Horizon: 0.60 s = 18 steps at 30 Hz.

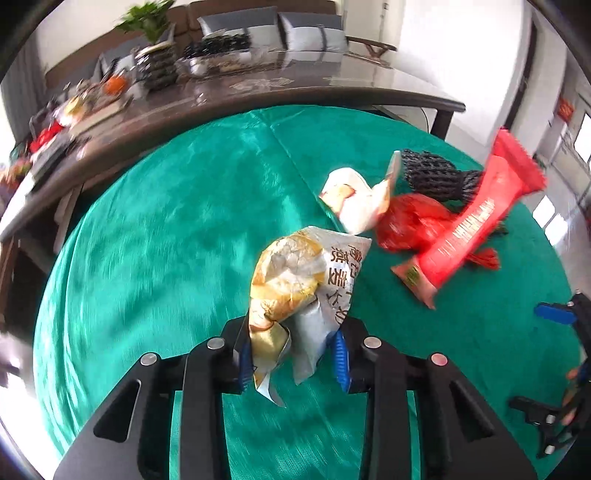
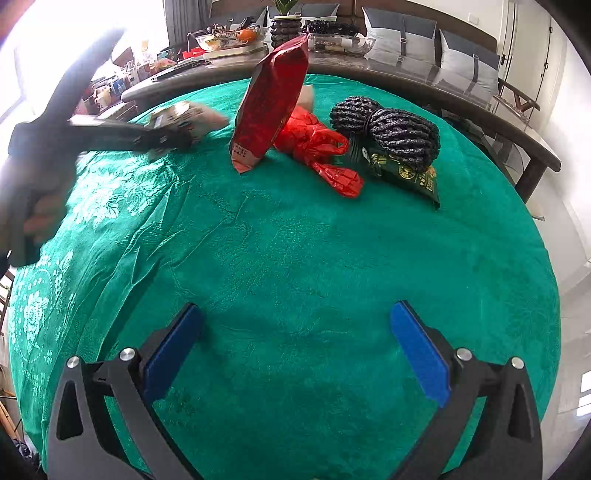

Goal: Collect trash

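My left gripper point(image 1: 291, 354) is shut on a crumpled gold-and-silver snack wrapper point(image 1: 303, 280) and holds it above the green tablecloth point(image 1: 166, 240). A trash pile lies beyond: a white-and-orange wrapper point(image 1: 354, 199), a red plastic bag point(image 1: 410, 221), a red snack pouch point(image 1: 476, 225) and black foam netting point(image 1: 432, 173). My right gripper point(image 2: 295, 350) is open and empty above the tablecloth point(image 2: 295, 258), well short of the red pouch point(image 2: 273, 99), red bag point(image 2: 317, 147), netting point(image 2: 388, 129) and a green packet point(image 2: 406, 173). The left gripper point(image 2: 110, 133) shows blurred at the left.
A dark wooden counter point(image 1: 258, 96) with a plant pot, glass bowls and clutter runs behind the table, and also shows in the right wrist view point(image 2: 406, 70). A sofa with grey cushions point(image 1: 310, 33) stands behind it. The right gripper point(image 1: 569, 332) shows at the right edge.
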Each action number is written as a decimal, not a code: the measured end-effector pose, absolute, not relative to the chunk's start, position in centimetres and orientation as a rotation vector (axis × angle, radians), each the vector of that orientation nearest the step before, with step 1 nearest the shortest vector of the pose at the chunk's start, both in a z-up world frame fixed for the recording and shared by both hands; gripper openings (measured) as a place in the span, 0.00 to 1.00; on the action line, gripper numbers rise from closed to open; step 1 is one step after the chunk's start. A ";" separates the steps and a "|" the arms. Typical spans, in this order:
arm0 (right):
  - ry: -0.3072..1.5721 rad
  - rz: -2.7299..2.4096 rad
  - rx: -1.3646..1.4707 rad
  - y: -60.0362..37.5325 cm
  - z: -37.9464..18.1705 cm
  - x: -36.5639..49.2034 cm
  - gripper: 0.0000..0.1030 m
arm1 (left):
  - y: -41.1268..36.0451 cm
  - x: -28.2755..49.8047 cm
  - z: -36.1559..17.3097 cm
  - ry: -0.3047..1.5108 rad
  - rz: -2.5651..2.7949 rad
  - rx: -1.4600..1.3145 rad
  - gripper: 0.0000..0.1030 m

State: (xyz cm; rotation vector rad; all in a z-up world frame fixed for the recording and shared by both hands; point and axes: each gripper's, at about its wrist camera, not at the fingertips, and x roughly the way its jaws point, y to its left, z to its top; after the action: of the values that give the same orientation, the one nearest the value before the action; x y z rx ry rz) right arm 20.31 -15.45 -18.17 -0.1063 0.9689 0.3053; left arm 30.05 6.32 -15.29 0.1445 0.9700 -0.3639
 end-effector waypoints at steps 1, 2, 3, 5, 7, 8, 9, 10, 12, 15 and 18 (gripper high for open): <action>0.969 0.305 -0.106 -15.4 -18.2 20.3 0.96 | 6.5 28.7 -15.2 0.978 -0.349 0.123 0.32; 0.969 0.305 -0.106 -15.5 -18.2 20.3 0.96 | 6.7 27.4 -15.2 0.984 -0.339 0.107 0.32; 0.969 0.305 -0.106 -15.5 -18.2 20.3 0.96 | 6.8 26.2 -15.2 0.984 -0.331 0.096 0.32; 0.969 0.305 -0.106 -15.5 -18.2 20.3 0.96 | 6.7 23.5 -15.2 0.979 -0.327 0.078 0.33; 0.969 0.305 -0.106 -15.5 -18.2 20.3 0.96 | 6.5 21.5 -15.2 0.972 -0.330 0.069 0.34; 0.969 0.305 -0.106 -15.5 -18.2 20.3 0.96 | 6.2 20.7 -15.3 0.972 -0.340 0.062 0.37; 0.969 0.305 -0.106 -15.5 -18.2 20.3 0.96 | 6.0 20.2 -15.4 0.974 -0.347 0.061 0.39; 0.969 0.305 -0.106 -15.5 -18.2 20.3 0.96 | 5.8 19.9 -15.5 0.972 -0.353 0.068 0.47; 0.969 0.305 -0.106 -15.5 -18.2 20.3 0.96 | 5.2 19.7 -15.8 0.956 -0.352 0.103 0.73; 0.969 0.305 -0.105 -15.5 -18.2 20.3 0.96 | 4.6 20.1 -16.2 0.948 -0.339 0.138 0.86; 0.969 0.305 -0.105 -15.5 -18.2 20.3 0.96 | 4.4 20.7 -16.9 0.960 -0.312 0.169 0.91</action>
State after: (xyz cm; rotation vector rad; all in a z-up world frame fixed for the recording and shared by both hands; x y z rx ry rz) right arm 20.32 -15.48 -18.21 -0.1051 0.9693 0.3053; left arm 20.70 4.43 -16.88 0.1686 0.9596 -0.3120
